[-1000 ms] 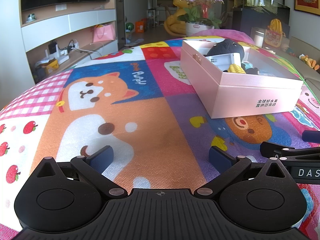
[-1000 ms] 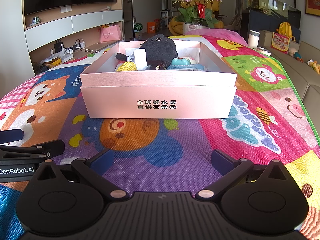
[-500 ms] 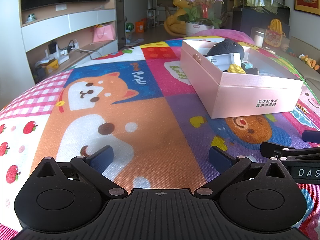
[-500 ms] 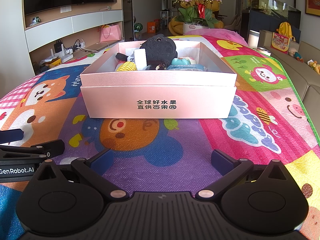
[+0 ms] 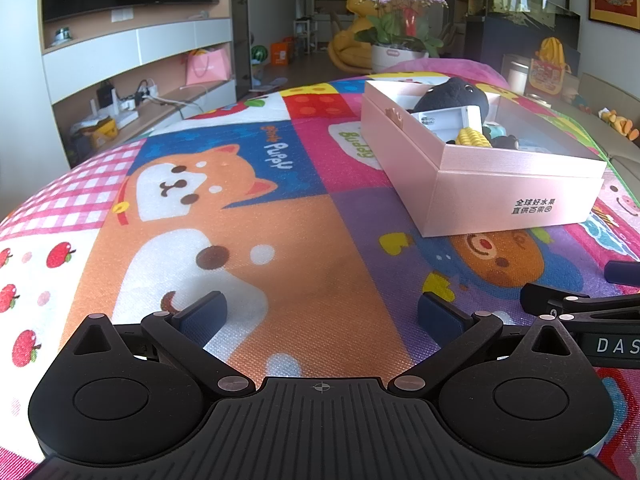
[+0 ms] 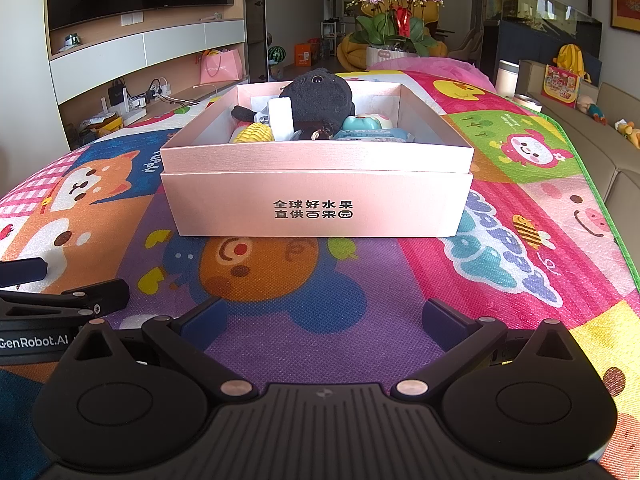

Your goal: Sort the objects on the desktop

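Note:
A pink cardboard box [image 6: 316, 210] stands on a cartoon play mat [image 6: 520, 216]. It holds a black plush toy [image 6: 320, 94], a yellow corn toy [image 6: 253, 135], a white block [image 6: 281, 119], a teal toy [image 6: 360, 124] and a blue packet [image 6: 372, 136]. In the left wrist view the box [image 5: 500, 196] is at the right, with the plush [image 5: 456, 96] and corn [image 5: 474, 138] inside. My left gripper [image 5: 320, 314] is open and empty over the mat, left of the box. My right gripper [image 6: 322, 316] is open and empty in front of the box.
The right gripper's body [image 5: 580, 312] shows at the left view's right edge; the left gripper's body [image 6: 60, 304] shows at the right view's left edge. Behind are a TV shelf [image 6: 140, 52], potted orchids [image 6: 394, 20] and a sofa [image 6: 616, 132].

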Motion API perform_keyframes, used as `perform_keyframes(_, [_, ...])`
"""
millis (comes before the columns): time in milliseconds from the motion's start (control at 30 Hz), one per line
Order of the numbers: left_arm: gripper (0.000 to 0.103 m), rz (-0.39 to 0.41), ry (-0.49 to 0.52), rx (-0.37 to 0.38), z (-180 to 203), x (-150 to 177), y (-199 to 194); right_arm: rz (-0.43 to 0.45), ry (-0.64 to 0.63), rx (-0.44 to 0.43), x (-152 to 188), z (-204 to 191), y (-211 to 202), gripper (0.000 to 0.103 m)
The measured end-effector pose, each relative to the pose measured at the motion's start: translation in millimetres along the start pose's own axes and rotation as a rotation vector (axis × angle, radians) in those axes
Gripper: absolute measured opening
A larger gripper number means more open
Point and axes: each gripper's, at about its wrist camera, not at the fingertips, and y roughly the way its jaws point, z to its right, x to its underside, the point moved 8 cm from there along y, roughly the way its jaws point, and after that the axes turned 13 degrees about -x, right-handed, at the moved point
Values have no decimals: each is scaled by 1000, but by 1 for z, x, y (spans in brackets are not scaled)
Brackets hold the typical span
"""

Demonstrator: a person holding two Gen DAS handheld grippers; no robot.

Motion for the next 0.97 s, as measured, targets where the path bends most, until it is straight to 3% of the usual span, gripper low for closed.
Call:
perform_keyframes(267, [103,-7,4,5,0,0,1,0,0,0,0,0,0,103])
perform_keyframes(433, [103,-73,5,3,0,-1,0,0,0,0,0,-1,0,103])
perform_keyframes(967, [103,-56,-13,-2,-2,1,-3,0,0,0,0,0,0,103])
